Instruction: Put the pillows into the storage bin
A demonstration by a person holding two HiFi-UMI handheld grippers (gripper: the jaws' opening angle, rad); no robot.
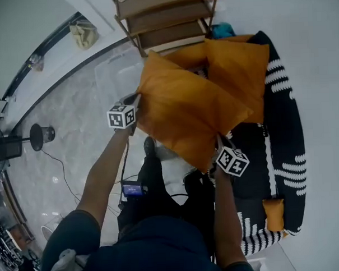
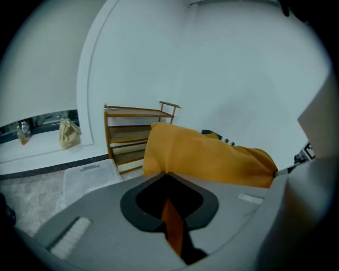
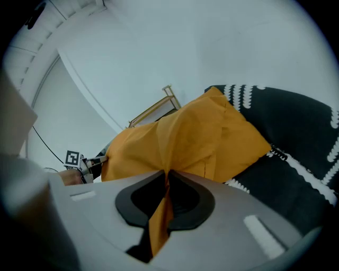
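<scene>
An orange pillow hangs in the air between my two grippers. My left gripper is shut on its left corner, and orange fabric shows pinched between the jaws. My right gripper is shut on the pillow's lower right corner, with cloth caught in its jaws too. A second orange pillow leans on the black-and-white sofa behind. The clear storage bin stands on the floor to the left, below the held pillow, and appears again as a clear bin in the left gripper view.
A wooden shelf stands against the wall behind the bin. A small orange cushion lies on the sofa's near end. A black fan or lamp and cables sit on the marble floor at left.
</scene>
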